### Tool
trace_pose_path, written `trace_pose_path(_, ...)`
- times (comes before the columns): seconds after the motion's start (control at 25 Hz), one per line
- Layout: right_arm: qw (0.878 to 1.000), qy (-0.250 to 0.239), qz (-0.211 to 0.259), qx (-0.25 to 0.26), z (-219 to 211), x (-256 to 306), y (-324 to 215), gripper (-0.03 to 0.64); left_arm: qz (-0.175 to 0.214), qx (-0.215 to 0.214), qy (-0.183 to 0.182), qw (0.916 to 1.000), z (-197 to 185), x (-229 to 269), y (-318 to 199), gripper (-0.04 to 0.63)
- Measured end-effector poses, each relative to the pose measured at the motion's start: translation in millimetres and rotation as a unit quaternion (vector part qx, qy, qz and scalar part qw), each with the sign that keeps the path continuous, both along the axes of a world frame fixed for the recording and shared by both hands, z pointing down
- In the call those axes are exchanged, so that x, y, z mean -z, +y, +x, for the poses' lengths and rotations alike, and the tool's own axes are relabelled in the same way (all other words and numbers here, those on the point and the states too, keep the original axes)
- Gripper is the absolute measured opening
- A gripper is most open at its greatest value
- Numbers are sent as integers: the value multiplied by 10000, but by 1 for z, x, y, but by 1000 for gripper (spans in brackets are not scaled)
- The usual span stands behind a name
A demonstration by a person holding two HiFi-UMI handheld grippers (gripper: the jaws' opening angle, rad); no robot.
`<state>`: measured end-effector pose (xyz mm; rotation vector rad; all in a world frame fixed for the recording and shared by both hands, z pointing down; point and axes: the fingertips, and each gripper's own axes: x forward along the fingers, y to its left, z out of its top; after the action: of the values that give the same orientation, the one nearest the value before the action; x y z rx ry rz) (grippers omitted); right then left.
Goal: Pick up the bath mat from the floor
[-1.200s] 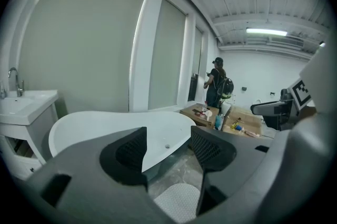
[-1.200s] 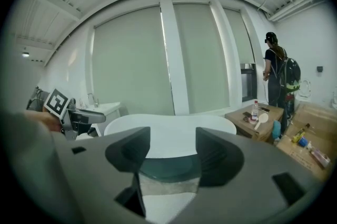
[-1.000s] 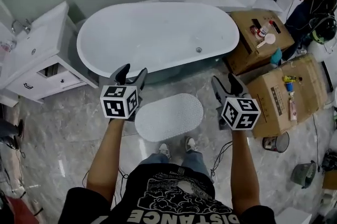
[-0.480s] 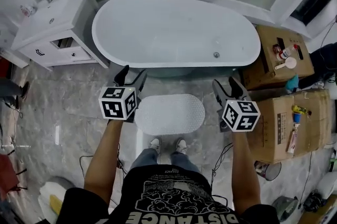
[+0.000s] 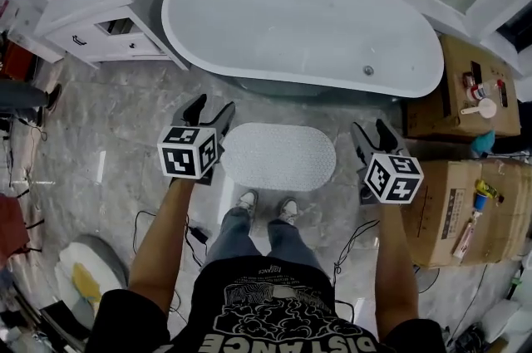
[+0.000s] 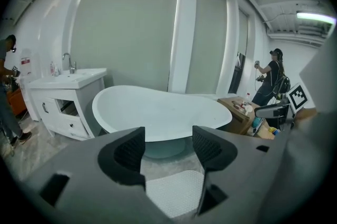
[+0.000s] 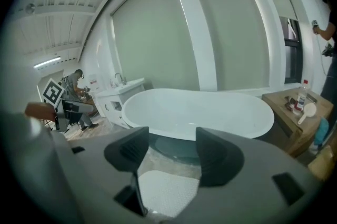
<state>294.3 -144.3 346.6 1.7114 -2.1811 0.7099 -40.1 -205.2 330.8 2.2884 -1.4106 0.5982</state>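
Your forearms reach forward and down, left gripper (image 5: 209,109) and right gripper (image 5: 371,131) flanking the bath mat (image 5: 278,156), which lies flat on the floor before the bathtub (image 5: 299,19). Both jaws stand apart, empty. Your shirt (image 5: 274,310) reads "DISTANCE".

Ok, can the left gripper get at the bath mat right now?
Probably yes: the left gripper hangs open above the floor beside the left end of the bath mat, with nothing between them.
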Motion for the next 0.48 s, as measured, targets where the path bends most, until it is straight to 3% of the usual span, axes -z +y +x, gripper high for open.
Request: trace_pose_path(0.48,9963,-235,-789,254,5,-101,19,287,-859,317,-27,9958,-21,-99,45,322)
